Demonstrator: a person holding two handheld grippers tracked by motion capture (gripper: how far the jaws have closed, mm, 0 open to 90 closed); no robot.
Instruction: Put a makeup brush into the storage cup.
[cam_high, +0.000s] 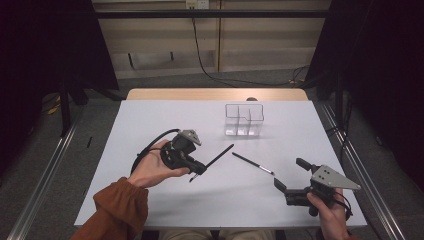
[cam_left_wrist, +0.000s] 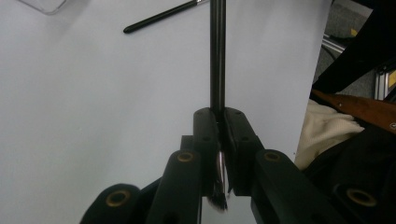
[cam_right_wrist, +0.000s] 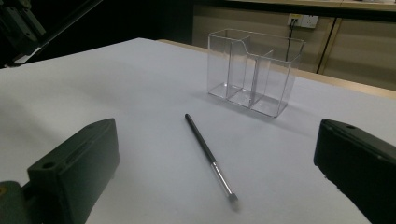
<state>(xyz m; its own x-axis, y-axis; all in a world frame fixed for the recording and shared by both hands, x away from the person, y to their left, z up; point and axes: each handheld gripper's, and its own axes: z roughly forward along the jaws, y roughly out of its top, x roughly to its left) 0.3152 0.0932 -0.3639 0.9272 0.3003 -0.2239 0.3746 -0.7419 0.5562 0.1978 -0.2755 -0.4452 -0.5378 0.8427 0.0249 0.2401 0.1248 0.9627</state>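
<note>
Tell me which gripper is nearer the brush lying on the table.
Right. The right gripper sits open just beside the loose brush; the left gripper is farther away, shut on another brush.

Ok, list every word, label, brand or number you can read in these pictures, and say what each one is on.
No text can be read anywhere.
Held brush: plain black handle, no marking visible.
Loose brush on the table: no print visible.
Clear organizer: no label.
Grey plate on the right gripper: only small holes.
Wall socket: too small and blurred to show any lettering.
</note>
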